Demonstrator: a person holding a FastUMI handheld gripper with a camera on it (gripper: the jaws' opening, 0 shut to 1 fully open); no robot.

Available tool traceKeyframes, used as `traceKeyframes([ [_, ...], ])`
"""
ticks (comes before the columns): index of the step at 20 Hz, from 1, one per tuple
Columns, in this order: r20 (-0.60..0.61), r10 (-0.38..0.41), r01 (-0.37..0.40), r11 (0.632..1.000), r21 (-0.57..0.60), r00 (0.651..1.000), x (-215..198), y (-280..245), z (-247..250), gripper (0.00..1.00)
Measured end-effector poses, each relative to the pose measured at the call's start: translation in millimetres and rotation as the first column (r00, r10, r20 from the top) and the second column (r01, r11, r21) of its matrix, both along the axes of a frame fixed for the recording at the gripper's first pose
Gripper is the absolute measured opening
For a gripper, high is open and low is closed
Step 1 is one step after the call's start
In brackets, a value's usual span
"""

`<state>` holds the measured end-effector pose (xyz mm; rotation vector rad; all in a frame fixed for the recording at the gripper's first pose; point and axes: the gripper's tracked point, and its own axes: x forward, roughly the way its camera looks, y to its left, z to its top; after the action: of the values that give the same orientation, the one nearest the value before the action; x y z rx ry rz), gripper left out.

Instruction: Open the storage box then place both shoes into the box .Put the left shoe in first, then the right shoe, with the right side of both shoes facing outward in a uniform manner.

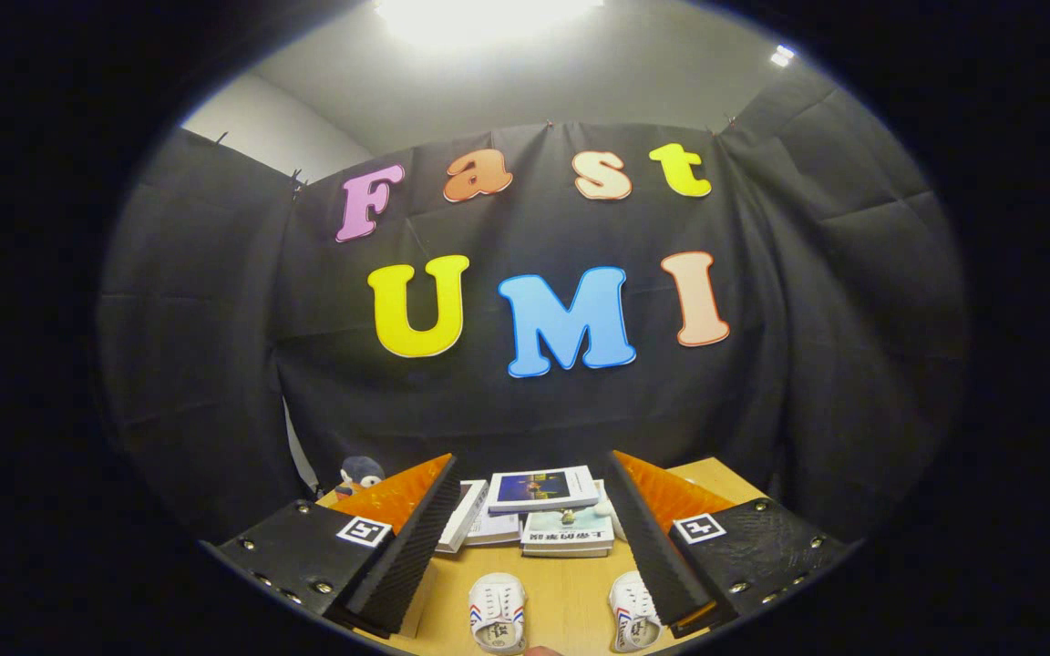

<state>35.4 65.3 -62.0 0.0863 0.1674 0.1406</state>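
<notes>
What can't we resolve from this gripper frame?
- Storage box: I cannot pick it out; the open gripper fingers cover the table on both sides.
- Right-hand shoe: partly behind a finger.
- Left-hand shoe: too small to tell left from right.
- Books: back ones overlapped.
- Plush toy: mostly hidden by a finger.

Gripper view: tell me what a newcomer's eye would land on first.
Two small white shoes with red and blue stripes sit on the light wooden table, between the open gripper fingers. Just beyond them lies a stack of books, with a grey plush toy by the black cloth wall.
</notes>
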Motion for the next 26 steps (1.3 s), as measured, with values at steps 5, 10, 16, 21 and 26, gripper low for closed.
traceKeyframes([
  [5, -0.183, 0.168, -0.145, 0.98, 0.135, 0.969, 14.2, 42.7, -52.2, 0.97],
  [10, -0.316, 0.336, -0.275, 0.936, 0.222, 0.887, 22.8, 90.0, -97.7, 0.98],
  [16, -0.489, 0.48, -0.291, 0.863, 0.414, 0.728, 11.4, 140.9, -166.6, 0.98],
  [21, -0.579, 0.547, -0.246, 0.819, 0.518, 0.604, 4.8, 167.2, -219.6, 0.97],
  [26, -0.609, 0.613, -0.186, 0.765, 0.617, 0.503, -0.1, 184.7, -249.2, 0.96],
])
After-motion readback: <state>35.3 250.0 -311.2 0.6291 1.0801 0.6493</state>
